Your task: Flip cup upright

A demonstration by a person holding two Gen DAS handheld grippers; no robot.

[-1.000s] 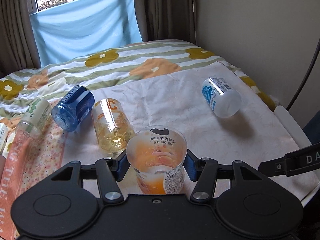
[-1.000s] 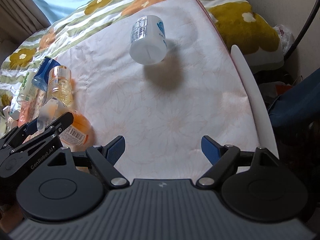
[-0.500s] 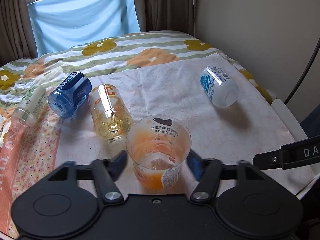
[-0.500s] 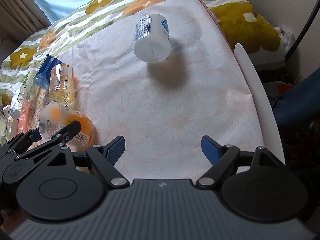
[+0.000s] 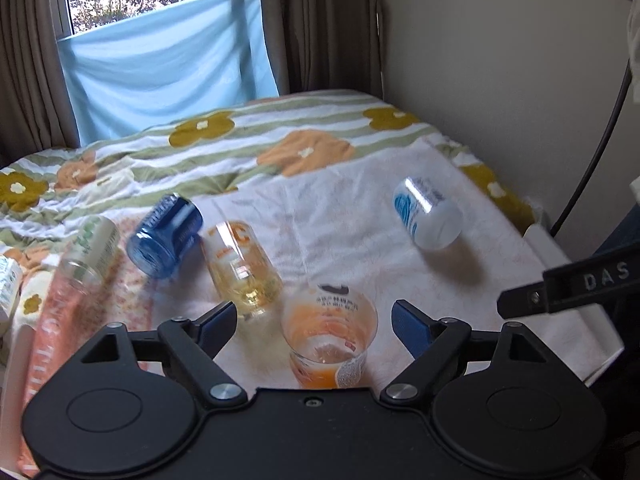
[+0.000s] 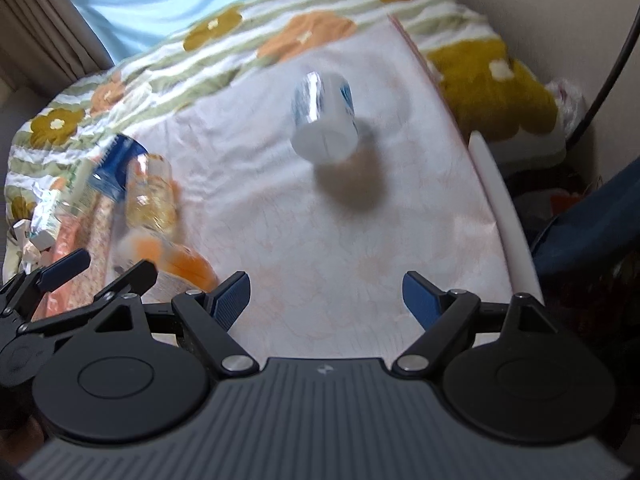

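Your left gripper (image 5: 312,322) has its fingers wide, so the orange cup (image 5: 329,342) stands alone. Right gripper (image 6: 326,294) fingers are wide too, facing the white cup (image 6: 325,130) lying at 12 o'clock.

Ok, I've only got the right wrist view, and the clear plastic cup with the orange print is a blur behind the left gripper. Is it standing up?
Observer: Yes. In the left wrist view the clear plastic cup with the orange print stands mouth up on the white cloth.
Operator: Is the left gripper holding it?
Observer: No. The left gripper is open, with a gap between each finger and the cup.
Operator: And the dark blue cup behind it?
Observer: The dark blue cup lies on its side. Beside it is a yellow-tinted clear cup, also on its side, printed with an orange letter C.
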